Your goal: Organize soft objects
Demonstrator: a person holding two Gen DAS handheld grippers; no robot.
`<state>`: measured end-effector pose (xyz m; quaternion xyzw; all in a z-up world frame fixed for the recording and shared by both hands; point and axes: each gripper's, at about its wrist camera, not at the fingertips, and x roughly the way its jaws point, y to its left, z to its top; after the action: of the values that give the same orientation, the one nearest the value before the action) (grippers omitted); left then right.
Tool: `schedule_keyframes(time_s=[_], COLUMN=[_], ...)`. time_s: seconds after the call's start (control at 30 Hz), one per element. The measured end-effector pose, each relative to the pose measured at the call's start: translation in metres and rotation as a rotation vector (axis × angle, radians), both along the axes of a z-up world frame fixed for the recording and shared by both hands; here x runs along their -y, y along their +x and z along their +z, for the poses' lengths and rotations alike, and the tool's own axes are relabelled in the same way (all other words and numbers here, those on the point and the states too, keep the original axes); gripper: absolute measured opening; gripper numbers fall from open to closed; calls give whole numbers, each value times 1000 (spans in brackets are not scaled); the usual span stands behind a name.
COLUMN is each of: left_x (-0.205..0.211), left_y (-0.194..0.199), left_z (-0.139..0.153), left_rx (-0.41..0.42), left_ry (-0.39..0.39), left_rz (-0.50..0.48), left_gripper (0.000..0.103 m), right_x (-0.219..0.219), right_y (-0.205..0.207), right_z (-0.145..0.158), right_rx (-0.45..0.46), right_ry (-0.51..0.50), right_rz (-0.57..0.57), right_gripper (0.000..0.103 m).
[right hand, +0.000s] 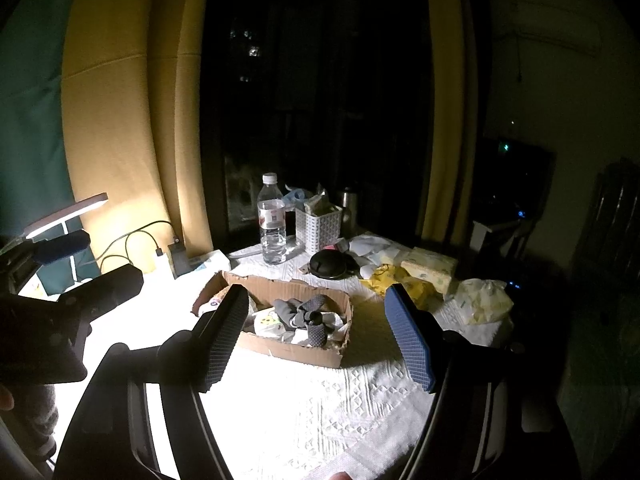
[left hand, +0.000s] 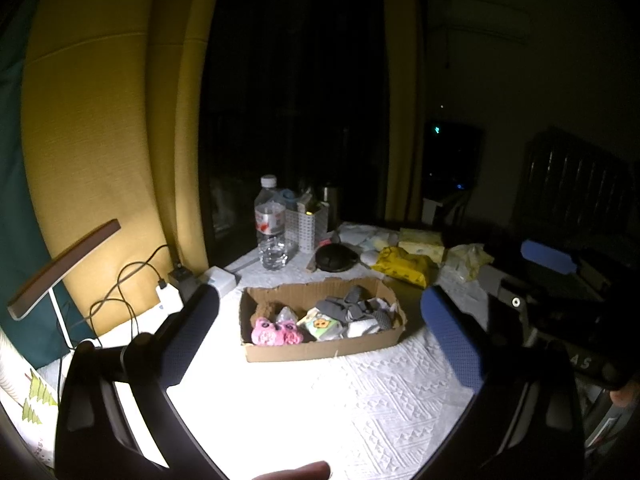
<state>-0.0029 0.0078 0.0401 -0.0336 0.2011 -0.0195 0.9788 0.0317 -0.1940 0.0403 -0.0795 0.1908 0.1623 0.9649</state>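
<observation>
A shallow cardboard box [left hand: 320, 348] sits on the white patterned tablecloth [left hand: 380, 400], lit by a lamp. Inside lie two pink owl toys [left hand: 276, 331], a white and green packet [left hand: 320, 322] and a heap of grey socks [left hand: 352, 308]. My left gripper [left hand: 322, 294] hangs open just short of the box, with nothing between its fingers. From the right wrist view the box [right hand: 296, 350] is seen at an angle, with the grey socks [right hand: 308, 312] on top. My right gripper [right hand: 315, 292] is also open and empty, short of the box. The two grippers are side by side.
Behind the box stand a water bottle [left hand: 271, 228], a white basket [left hand: 306, 226], a round black item [left hand: 335, 258], a yellow packet [left hand: 404, 266] and tissue packs [left hand: 422, 240]. A desk lamp [left hand: 64, 268] and a charger with cables [left hand: 170, 300] are at the left. The room beyond is dark.
</observation>
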Motion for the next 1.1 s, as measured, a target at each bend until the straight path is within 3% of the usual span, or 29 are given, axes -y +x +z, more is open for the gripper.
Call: schedule_keyframes(time_s=[1.1], left_x=[3], left_y=[-1], left_z=[0], left_rx=[3], left_ry=[-1], left_rz=[-2], left_gripper=[102], right_x=[1], right_y=[4], right_z=[-1], right_rx=[-7], right_ry=[3], right_rz=[-1], right_gripper=[74])
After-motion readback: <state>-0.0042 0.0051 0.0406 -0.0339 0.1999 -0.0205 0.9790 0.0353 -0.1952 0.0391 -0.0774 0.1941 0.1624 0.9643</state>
